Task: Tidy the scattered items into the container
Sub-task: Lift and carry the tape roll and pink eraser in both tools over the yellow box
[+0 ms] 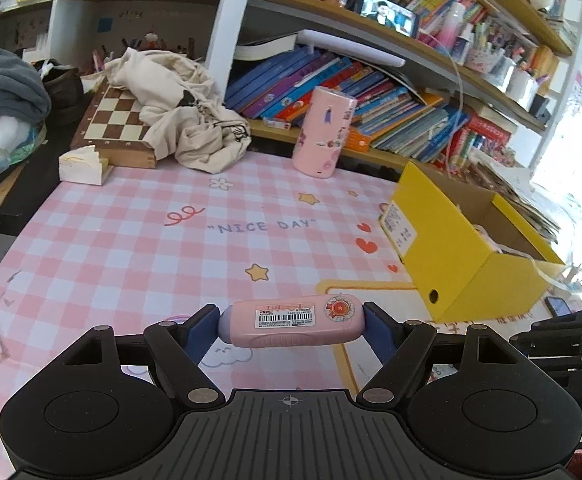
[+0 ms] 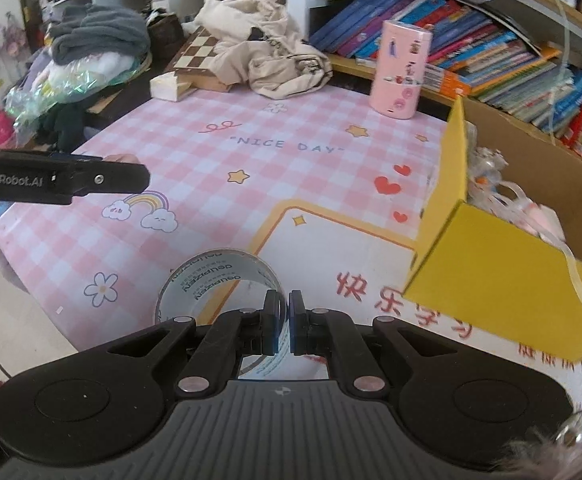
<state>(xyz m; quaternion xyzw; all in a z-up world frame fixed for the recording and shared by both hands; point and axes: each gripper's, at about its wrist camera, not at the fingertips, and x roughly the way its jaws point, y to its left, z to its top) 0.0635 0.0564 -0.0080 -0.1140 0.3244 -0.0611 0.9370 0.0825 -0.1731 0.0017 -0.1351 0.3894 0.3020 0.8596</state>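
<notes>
My left gripper (image 1: pixel 291 320) is shut on a pink correction-tape case (image 1: pixel 291 321) with a barcode label, held crosswise above the pink checked mat (image 1: pixel 131 240). My right gripper (image 2: pixel 285 320) is shut on the wall of a clear tape roll (image 2: pixel 219 280), held above the mat (image 2: pixel 171 168). The open yellow box (image 1: pixel 451 248) stands to the right in the left wrist view and close on the right in the right wrist view (image 2: pixel 503 280), with pale ribbon-like items inside. The left gripper's side (image 2: pixel 59 180) shows at the left of the right wrist view.
A pink cylinder tin (image 1: pixel 325 132) stands at the mat's far edge, also seen in the right wrist view (image 2: pixel 401 68). A chessboard (image 1: pixel 111 120) under beige cloth (image 1: pixel 179 112) and a tissue pack (image 1: pixel 83 166) lie far left. Bookshelves (image 1: pixel 371 88) run behind.
</notes>
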